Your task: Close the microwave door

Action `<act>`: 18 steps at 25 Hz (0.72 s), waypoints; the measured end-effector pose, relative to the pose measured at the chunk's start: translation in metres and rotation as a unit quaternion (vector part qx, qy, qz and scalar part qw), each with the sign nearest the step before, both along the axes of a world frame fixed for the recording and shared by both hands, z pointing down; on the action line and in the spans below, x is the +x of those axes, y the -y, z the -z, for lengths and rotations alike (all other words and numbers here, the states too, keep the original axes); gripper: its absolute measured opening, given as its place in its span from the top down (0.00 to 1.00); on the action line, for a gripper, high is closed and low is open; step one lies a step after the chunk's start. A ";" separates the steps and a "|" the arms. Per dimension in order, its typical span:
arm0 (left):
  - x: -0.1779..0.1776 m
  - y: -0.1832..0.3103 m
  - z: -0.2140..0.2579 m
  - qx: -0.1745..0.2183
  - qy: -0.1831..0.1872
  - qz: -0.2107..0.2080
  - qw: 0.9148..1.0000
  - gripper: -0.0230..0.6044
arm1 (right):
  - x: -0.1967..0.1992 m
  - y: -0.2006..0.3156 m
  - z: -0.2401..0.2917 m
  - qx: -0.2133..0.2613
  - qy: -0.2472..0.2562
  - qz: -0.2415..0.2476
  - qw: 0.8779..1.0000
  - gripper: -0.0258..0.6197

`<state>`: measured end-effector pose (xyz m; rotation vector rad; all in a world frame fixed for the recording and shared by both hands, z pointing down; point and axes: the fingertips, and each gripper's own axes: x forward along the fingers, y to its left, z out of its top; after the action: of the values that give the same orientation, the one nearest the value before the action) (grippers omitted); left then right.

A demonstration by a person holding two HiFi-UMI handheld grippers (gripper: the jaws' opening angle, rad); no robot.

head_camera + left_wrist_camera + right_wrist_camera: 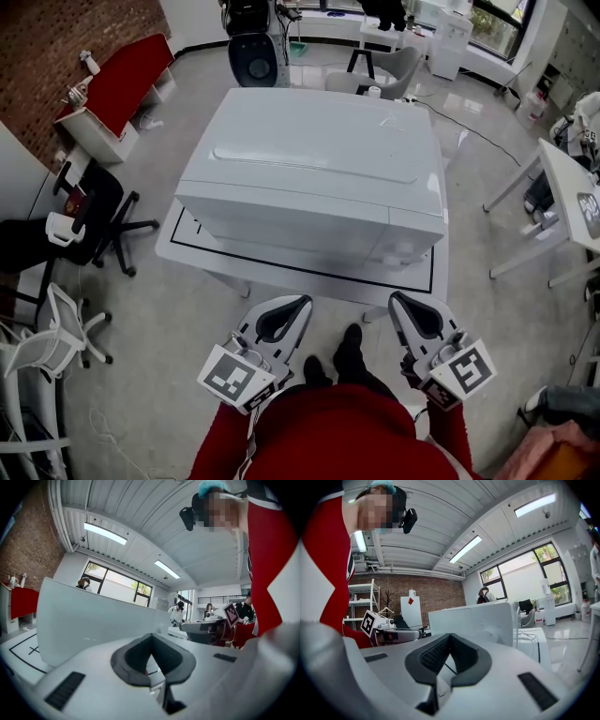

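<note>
A white microwave (314, 159) stands on a small white table (183, 246), its front facing me. The door (291, 220) lies flush with the body, with the control panel (412, 239) to its right. My left gripper (302, 302) hangs in front of the table, short of the microwave, its jaws shut on nothing. My right gripper (394, 298) is beside it, also shut and empty. The left gripper (151, 637) view shows the microwave (93, 620) as a pale wall at the left. In the right gripper (449, 637) view the microwave (478, 620) stands just beyond the tips.
A black office chair (98, 216) and a white chair (56, 337) stand left of the table. A desk (572, 187) is at the right, a red bench (122, 80) far left. The person's feet (349, 349) are near the table's front edge.
</note>
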<state>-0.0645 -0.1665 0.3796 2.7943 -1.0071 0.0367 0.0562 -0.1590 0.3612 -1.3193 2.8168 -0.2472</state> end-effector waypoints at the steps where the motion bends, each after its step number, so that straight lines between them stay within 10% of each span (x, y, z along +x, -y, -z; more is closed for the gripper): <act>1: -0.003 -0.002 -0.002 -0.002 0.003 0.000 1.000 0.95 | -0.003 -0.001 0.000 0.000 -0.001 0.002 1.000 0.94; 18: -0.032 -0.009 -0.004 -0.010 0.001 0.019 1.000 0.95 | -0.021 -0.013 -0.010 -0.018 -0.004 0.020 1.000 0.94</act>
<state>-0.0967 -0.1574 0.3839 2.7572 -1.0530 0.0446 0.0348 -0.1458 0.3717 -1.2749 2.8605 -0.2945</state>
